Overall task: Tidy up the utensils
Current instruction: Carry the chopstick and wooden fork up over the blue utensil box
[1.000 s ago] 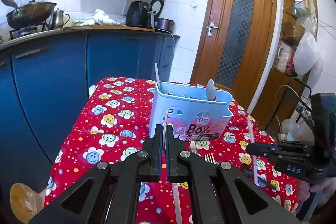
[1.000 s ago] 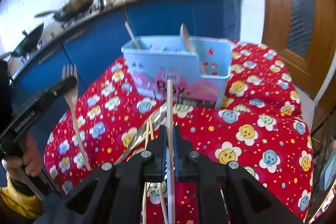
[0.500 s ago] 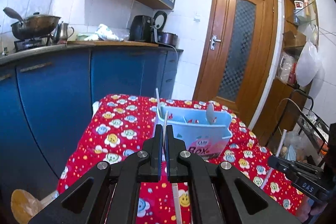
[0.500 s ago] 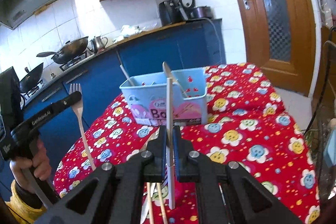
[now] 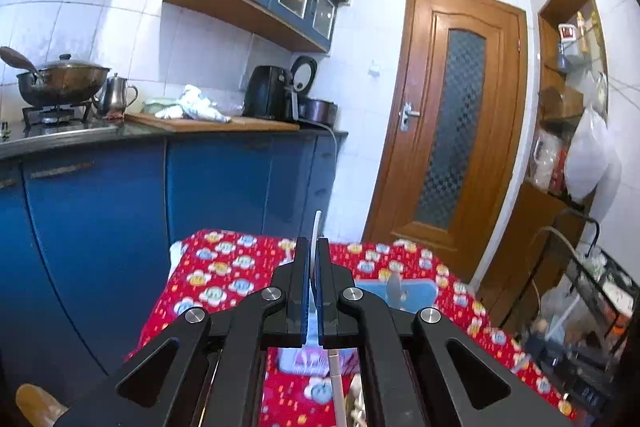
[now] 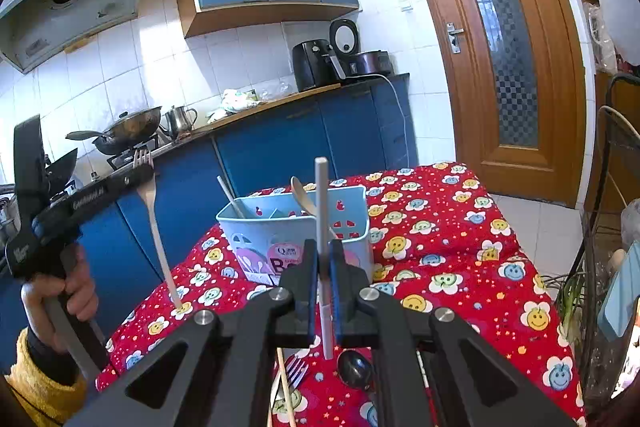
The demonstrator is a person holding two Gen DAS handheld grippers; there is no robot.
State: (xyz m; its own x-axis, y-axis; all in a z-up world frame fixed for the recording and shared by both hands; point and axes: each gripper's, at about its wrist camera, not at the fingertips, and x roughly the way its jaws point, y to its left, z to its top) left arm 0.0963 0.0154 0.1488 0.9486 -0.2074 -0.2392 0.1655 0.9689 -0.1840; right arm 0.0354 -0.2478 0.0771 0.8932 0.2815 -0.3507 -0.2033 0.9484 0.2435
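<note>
A light blue utensil box (image 6: 300, 227) stands on the red flowered tablecloth (image 6: 440, 267), with a wooden spoon (image 6: 301, 193) and a stick in it. My right gripper (image 6: 323, 259) is shut on a white chopstick (image 6: 321, 195), held upright in front of the box. My left gripper (image 5: 313, 247) is shut on a wooden fork (image 6: 152, 203); in the right wrist view it hangs at the left, above the table's left edge. In the left wrist view only the fork's thin edge (image 5: 318, 223) shows, and the box (image 5: 412, 291) sits low behind the fingers.
A metal spoon (image 6: 354, 367), a metal fork (image 6: 294, 371) and chopsticks (image 6: 284, 387) lie on the cloth under my right gripper. Blue kitchen cabinets (image 5: 120, 207) stand behind the table. A wooden door (image 5: 452, 131) is at the right, a wire rack (image 5: 592, 291) beside it.
Both grippers have risen and tilted upward with their utensils. The box now sits lower in both views and more of the wall cabinets shows.
</note>
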